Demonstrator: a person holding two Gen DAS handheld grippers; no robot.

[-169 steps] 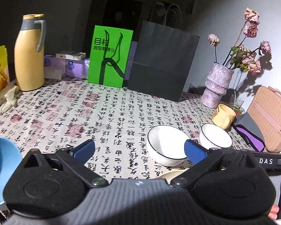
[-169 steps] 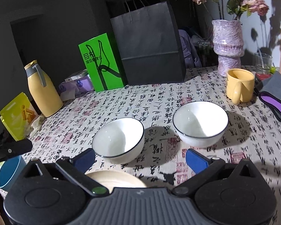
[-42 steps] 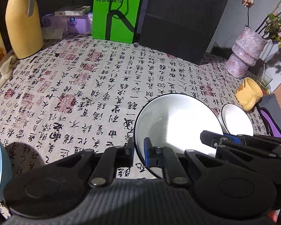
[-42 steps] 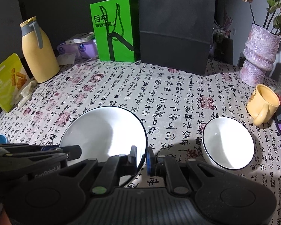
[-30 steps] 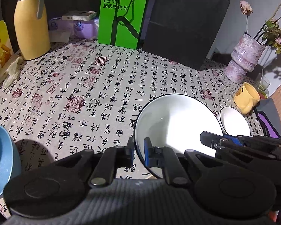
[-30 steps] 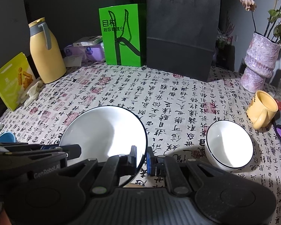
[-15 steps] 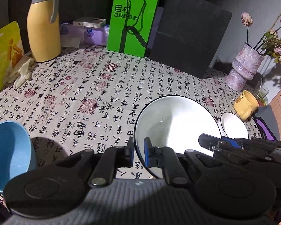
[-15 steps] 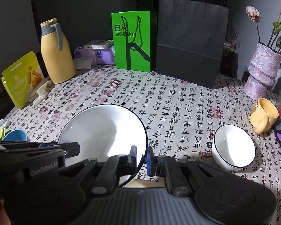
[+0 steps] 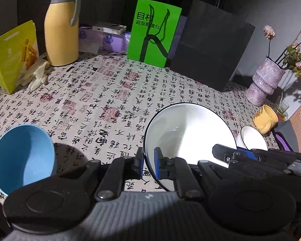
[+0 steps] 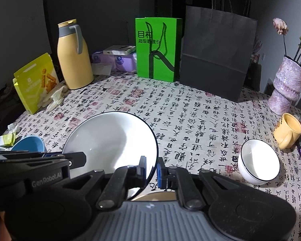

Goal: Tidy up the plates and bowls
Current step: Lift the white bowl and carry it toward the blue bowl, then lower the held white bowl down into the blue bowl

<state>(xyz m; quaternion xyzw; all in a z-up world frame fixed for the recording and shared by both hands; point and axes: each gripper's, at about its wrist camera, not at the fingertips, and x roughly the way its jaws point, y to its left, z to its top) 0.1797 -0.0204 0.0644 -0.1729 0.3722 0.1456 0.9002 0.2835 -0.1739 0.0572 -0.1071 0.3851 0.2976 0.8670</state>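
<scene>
A white bowl with a black rim (image 9: 188,132) is held above the table by both grippers. My left gripper (image 9: 148,163) is shut on its left rim. My right gripper (image 10: 151,170) is shut on its right rim; the bowl also shows in the right wrist view (image 10: 110,138). A second white bowl (image 10: 258,167) stands on the table to the right, also in the left wrist view (image 9: 252,139). A blue bowl (image 9: 22,156) sits at the near left, also in the right wrist view (image 10: 29,143). A beige plate (image 10: 154,196) lies below, mostly hidden by my right gripper.
A yellow mug (image 10: 289,133) lies by the second bowl. At the back stand a yellow thermos (image 10: 74,56), a green bag (image 10: 157,50), a black paper bag (image 10: 216,62) and a purple vase (image 10: 289,88). A snack pouch (image 10: 35,82) is at the left.
Both grippers have risen with the white bowl held between them; more of the table shows, and the blue bowl has come further into the left wrist view.
</scene>
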